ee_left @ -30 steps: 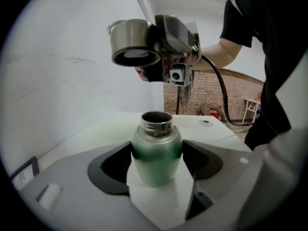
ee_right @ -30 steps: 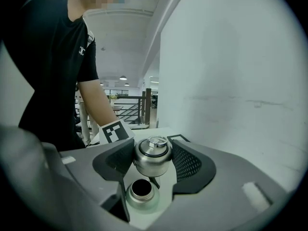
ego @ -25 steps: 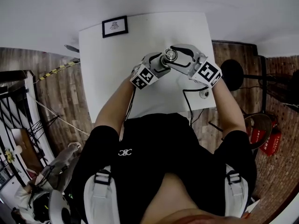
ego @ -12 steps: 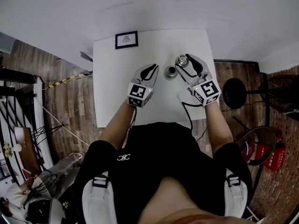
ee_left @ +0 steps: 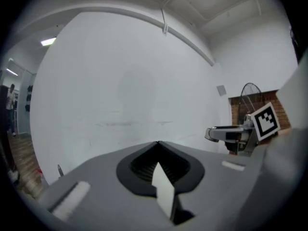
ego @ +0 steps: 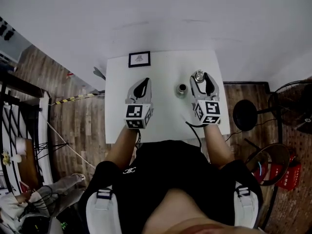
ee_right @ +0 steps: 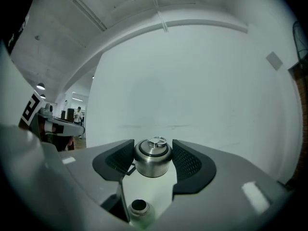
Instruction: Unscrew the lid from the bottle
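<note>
A small steel bottle (ego: 182, 88) stands uncapped on the white table (ego: 161, 118), between my two grippers. Its open mouth (ee_right: 138, 206) shows low in the right gripper view. My right gripper (ego: 200, 78) is shut on the bottle's steel lid (ee_right: 152, 158), a round cap with a ring on top, held just right of the bottle and clear of it. The lid (ego: 199, 75) shows at the fingertips in the head view. My left gripper (ego: 142, 84) is to the bottle's left, apart from it, jaws shut together (ee_left: 158, 146) with nothing between them.
A small framed picture (ego: 139, 58) lies at the table's far left corner. A black round stool (ego: 243, 115) and a fan (ego: 298, 106) stand on the wooden floor right of the table. A white wall is behind the table.
Both grippers were together at the bottle. The left one let go, moved left and shut. The right one came away to the right with the lid, leaving the bottle standing open.
</note>
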Action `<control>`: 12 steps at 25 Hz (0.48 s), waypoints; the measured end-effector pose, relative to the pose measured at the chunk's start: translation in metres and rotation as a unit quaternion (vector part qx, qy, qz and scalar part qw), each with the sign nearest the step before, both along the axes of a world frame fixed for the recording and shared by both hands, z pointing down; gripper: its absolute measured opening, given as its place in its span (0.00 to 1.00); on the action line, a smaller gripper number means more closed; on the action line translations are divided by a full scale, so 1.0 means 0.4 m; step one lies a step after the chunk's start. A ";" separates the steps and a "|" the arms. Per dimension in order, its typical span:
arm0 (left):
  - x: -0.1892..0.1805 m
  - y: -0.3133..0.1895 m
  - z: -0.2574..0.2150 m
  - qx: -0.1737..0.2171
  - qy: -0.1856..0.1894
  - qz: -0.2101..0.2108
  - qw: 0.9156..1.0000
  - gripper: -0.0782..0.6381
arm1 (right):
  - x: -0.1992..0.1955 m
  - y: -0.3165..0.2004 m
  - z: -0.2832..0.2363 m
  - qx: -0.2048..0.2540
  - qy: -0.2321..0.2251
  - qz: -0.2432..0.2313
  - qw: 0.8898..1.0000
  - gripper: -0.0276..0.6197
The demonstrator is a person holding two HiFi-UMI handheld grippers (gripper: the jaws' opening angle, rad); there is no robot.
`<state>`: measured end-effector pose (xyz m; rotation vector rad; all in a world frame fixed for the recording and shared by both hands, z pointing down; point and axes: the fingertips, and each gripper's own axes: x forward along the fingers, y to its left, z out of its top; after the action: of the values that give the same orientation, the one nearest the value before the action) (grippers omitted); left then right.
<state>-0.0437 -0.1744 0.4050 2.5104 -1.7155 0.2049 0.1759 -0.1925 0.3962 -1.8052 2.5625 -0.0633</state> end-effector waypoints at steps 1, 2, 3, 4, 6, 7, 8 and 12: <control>-0.011 0.001 -0.008 0.006 0.007 -0.012 1.000 0.18 | 0.001 0.003 0.004 -0.003 -0.001 0.001 1.000 0.43; -0.022 0.002 -0.014 0.010 0.014 -0.022 1.000 0.18 | 0.000 0.006 0.005 -0.004 -0.002 0.001 1.000 0.43; -0.031 0.004 -0.018 0.010 0.019 -0.033 0.999 0.18 | -0.002 0.009 0.005 -0.004 -0.001 0.000 1.000 0.43; -0.038 0.004 -0.021 0.009 0.021 -0.040 0.999 0.18 | -0.004 0.012 0.004 -0.003 0.001 -0.002 1.000 0.43; -0.042 0.003 -0.020 0.005 0.021 -0.046 0.999 0.18 | -0.005 0.014 0.003 -0.002 0.002 -0.005 1.000 0.43; -0.040 0.002 -0.018 0.005 0.021 -0.047 0.999 0.18 | -0.004 0.014 0.003 -0.002 0.003 -0.005 1.000 0.43; -0.039 0.002 -0.017 0.007 0.021 -0.048 0.999 0.18 | -0.001 0.014 0.003 -0.001 0.003 -0.005 1.000 0.43; -0.034 0.005 -0.020 0.022 0.016 -0.052 0.998 0.18 | 0.004 0.015 0.002 -0.001 0.001 -0.005 1.000 0.43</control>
<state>-0.0575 -0.1724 0.3971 2.4323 -1.8505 0.1205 0.1774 -0.1864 0.3970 -1.7937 2.5745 -0.0628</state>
